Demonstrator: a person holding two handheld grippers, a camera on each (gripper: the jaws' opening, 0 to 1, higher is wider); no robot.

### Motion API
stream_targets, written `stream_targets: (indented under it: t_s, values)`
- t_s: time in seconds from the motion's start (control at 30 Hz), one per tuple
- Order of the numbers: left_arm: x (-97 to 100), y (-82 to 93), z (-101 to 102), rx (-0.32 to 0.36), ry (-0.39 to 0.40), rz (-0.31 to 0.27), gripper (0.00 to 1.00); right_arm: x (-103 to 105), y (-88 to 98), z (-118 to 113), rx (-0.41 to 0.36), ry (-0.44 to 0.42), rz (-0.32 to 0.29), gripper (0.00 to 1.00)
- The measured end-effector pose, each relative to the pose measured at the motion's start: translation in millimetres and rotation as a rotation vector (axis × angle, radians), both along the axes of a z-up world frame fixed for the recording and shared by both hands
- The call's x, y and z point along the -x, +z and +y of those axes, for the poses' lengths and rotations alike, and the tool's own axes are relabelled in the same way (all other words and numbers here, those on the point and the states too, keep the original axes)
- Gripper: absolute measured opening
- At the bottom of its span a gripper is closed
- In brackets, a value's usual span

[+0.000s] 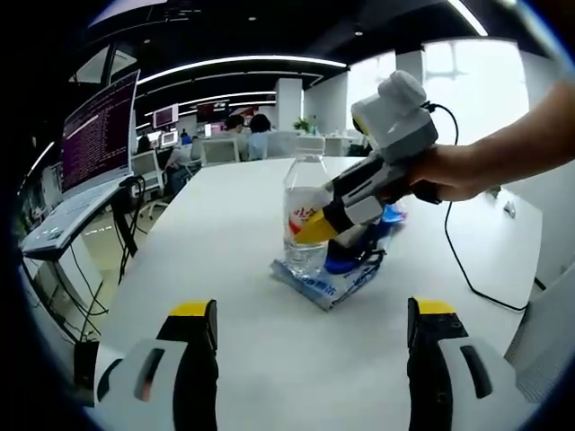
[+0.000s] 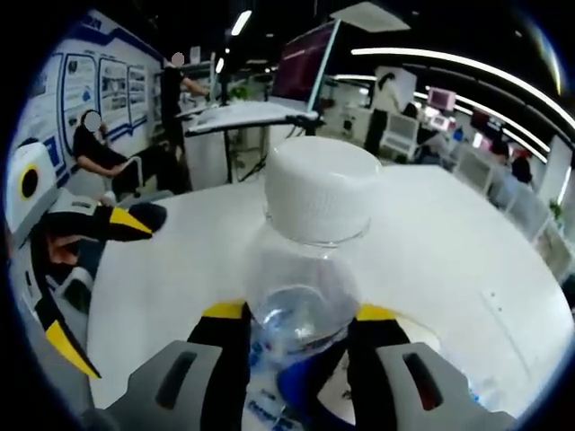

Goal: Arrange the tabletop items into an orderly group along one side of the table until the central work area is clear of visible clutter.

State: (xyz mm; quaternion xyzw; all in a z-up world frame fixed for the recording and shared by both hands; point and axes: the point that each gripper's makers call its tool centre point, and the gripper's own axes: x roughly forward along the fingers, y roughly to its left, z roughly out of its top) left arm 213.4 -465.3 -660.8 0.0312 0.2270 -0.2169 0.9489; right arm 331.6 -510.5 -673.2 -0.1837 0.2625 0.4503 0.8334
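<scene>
A clear water bottle point(image 1: 304, 208) with a white cap point(image 2: 323, 190) stands upright near the middle of the white table point(image 1: 225, 260). My right gripper point(image 1: 316, 230), held by a hand coming in from the right, is shut on the bottle's body at the red and yellow label. In the right gripper view its yellow-tipped jaws press on both sides of the bottle point(image 2: 301, 305). Under the bottle lie a blue-printed plastic packet point(image 1: 310, 284) and a blue round object point(image 1: 341, 263). My left gripper point(image 1: 312, 346) is open, short of the bottle, with nothing between its fingers; it also appears as the left gripper point(image 2: 94, 283).
A black cable point(image 1: 460, 262) runs across the table's right side. A monitor point(image 1: 99, 133) stands on a desk to the left of the table. Office chairs and people are behind the far edge. A seated person point(image 2: 94, 148) is beyond the table.
</scene>
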Motion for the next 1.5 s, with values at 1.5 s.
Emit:
stream_targets:
  t_s: [1.5]
  values:
    - [0.9,1.0,-3.6,-0.01,-0.017,-0.005,0.88,-14.7,35.7,15.1,-0.058,0.056,-0.003,0.36]
